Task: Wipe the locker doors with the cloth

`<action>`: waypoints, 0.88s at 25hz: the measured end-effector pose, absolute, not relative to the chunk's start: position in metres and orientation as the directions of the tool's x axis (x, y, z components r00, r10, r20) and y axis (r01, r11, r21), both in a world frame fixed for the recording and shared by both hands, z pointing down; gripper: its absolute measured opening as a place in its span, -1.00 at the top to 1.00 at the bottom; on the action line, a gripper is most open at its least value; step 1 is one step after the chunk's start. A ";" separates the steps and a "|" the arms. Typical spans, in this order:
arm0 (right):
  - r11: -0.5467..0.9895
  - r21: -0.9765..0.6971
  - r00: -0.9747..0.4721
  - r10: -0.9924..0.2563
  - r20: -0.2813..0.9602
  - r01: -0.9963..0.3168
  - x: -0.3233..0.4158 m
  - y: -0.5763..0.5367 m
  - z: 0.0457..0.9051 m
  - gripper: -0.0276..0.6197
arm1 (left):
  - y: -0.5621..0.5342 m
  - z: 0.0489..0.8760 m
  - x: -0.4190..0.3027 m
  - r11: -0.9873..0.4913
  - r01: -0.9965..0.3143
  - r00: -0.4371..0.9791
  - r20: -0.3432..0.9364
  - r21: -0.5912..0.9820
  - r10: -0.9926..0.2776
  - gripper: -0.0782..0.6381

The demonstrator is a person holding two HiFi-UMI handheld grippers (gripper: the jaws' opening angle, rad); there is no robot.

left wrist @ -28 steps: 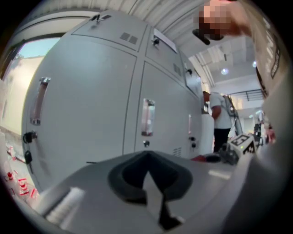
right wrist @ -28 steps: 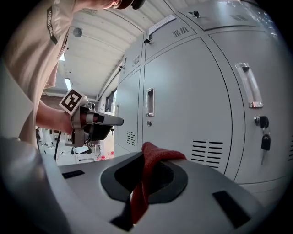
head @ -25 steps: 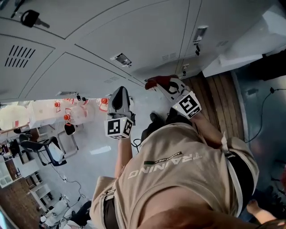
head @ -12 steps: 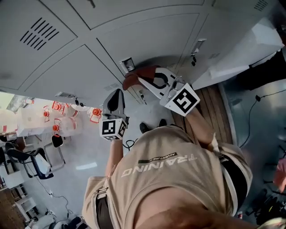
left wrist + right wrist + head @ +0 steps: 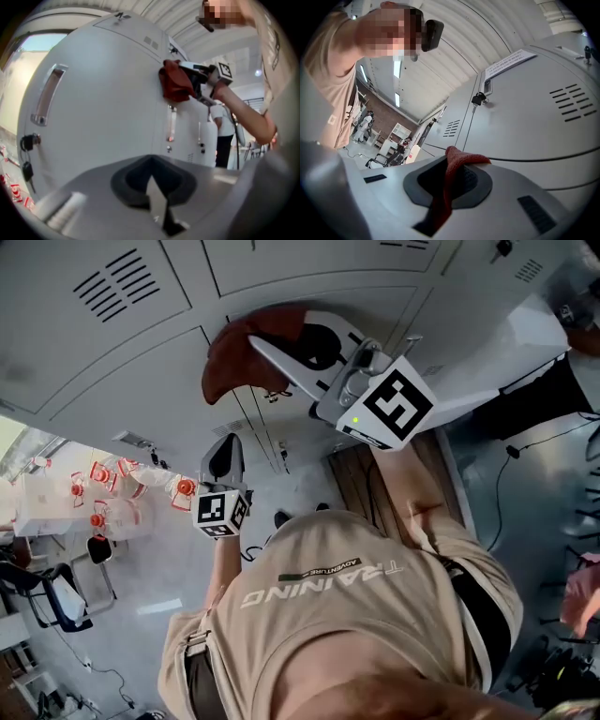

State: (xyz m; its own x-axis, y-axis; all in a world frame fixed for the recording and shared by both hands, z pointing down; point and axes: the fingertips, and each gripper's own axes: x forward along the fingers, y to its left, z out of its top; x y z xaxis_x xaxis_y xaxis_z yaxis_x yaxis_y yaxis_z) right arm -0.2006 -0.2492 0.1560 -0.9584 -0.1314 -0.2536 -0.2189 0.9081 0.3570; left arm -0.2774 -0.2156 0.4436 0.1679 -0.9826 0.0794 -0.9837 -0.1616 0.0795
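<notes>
Locker doors [image 5: 112, 352], grey with vent slots, fill the view above a person [image 5: 356, 615] in a beige shirt. The right gripper [image 5: 281, 357] is raised, its jaws clenched on a dark red cloth [image 5: 234, 357] held against one door. The left gripper [image 5: 223, 457] hangs lower, jaws closed on nothing.

Pale floor [image 5: 141, 568], wooden decking [image 5: 361, 479], brick wall [image 5: 379, 108].

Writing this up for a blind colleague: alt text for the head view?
The right gripper holds a red cloth against grey locker doors, seen from above the person. The left gripper hangs lower, jaws shut, empty.
</notes>
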 end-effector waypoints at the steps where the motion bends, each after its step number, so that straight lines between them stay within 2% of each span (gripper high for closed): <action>1: 0.911 0.352 -0.956 -0.122 -0.267 -0.215 -0.204 -0.249 0.149 0.82 | -0.216 0.443 -0.278 -0.166 -0.983 0.172 0.076 0.079 -0.982 0.77; 5: 0.915 0.332 -0.948 -0.131 -0.289 -0.228 -0.218 -0.254 0.133 0.82 | -0.216 0.437 -0.280 -0.176 -0.982 0.181 0.060 0.073 -0.982 0.77; 11: 0.863 0.392 -0.945 -0.262 -0.194 -0.320 -0.230 -0.261 0.152 0.82 | -0.205 0.439 -0.291 -0.160 -0.984 0.165 0.064 0.076 -0.984 0.77; 22: 0.946 0.192 -0.965 -0.249 -0.080 -0.260 -0.217 -0.276 0.232 0.82 | -0.197 0.438 -0.294 -0.164 -0.983 0.169 0.056 0.086 -0.984 0.77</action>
State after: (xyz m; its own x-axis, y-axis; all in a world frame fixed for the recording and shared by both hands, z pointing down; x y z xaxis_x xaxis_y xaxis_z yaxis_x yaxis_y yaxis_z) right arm -0.2168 -0.2764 0.2324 -0.9653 -0.2486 -0.0801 -0.2597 0.9463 0.1923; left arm -0.2938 -0.1968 0.4383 0.1691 -0.9840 0.0563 -0.9827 -0.1640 0.0859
